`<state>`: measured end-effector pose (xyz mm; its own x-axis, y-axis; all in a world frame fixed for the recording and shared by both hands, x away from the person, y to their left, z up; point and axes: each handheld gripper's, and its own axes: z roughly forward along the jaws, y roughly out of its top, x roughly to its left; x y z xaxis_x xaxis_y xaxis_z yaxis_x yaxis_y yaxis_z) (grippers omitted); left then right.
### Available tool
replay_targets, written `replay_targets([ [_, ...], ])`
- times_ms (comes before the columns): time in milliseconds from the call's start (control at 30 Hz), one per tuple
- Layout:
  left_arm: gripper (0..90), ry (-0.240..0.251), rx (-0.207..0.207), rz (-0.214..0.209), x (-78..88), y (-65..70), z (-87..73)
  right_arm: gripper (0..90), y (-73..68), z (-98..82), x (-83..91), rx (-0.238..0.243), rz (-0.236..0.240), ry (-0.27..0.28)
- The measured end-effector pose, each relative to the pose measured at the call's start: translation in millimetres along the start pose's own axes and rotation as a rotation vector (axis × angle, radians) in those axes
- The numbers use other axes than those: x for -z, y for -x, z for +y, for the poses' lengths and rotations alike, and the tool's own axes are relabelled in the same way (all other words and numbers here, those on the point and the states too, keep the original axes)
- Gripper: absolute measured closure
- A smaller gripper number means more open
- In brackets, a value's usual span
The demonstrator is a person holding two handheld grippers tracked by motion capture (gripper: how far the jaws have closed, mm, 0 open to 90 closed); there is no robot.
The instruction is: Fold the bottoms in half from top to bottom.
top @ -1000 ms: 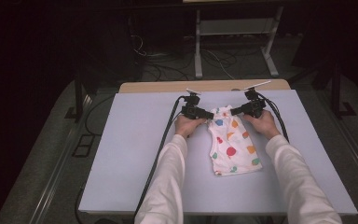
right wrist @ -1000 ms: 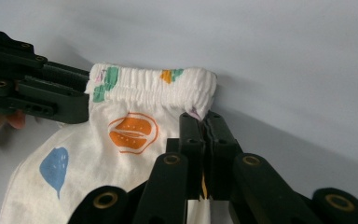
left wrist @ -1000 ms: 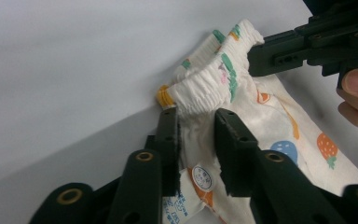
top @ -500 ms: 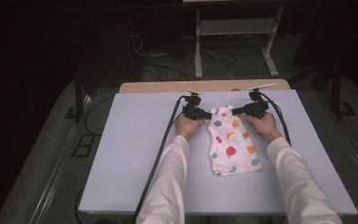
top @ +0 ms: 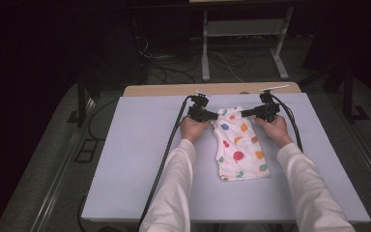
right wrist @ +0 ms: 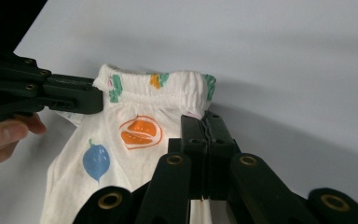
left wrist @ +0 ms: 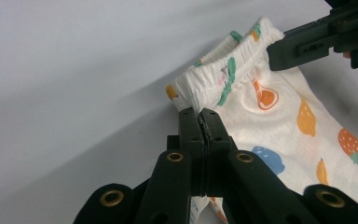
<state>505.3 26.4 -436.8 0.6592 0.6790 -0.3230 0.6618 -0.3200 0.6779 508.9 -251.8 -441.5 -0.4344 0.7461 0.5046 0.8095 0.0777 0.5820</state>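
Observation:
A small white garment with a coloured fruit print (top: 239, 150) lies flat on the pale table (top: 140, 145), its elastic waistband at the far end. My left gripper (top: 216, 116) is shut on the waistband's left corner; in the left gripper view its jaws (left wrist: 199, 114) pinch the gathered hem of the garment (left wrist: 279, 116). My right gripper (top: 244, 113) is shut on the opposite corner, and in the right gripper view its tips (right wrist: 201, 116) clamp the waistband edge of the garment (right wrist: 121, 140). Each gripper also appears across from the other: the right gripper (left wrist: 272, 53), the left gripper (right wrist: 98, 100).
A black cable (top: 166, 154) trails from the left gripper down over the table's front; another runs along the right forearm (top: 294, 130). A wooden strip (top: 174, 90) borders the far edge. Beyond it stand a metal frame (top: 205, 48) and floor cables.

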Motion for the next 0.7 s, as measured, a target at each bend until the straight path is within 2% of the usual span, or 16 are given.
replay_targets([
  [267,88.1,0.057,-0.072,-0.002,8.5,13.7,3.1,87.6,-4.0,-6.4,18.0,0.037,0.008,0.063],
  [533,88.1,0.127,-0.136,0.012,19.1,29.3,-4.8,87.6,-7.1,-21.4,31.4,0.073,0.053,0.12],
  [700,88.1,0.17,-0.137,0.005,23.7,34.6,-14.8,87.6,-11.9,-29.2,38.5,0.086,0.079,0.144],
])
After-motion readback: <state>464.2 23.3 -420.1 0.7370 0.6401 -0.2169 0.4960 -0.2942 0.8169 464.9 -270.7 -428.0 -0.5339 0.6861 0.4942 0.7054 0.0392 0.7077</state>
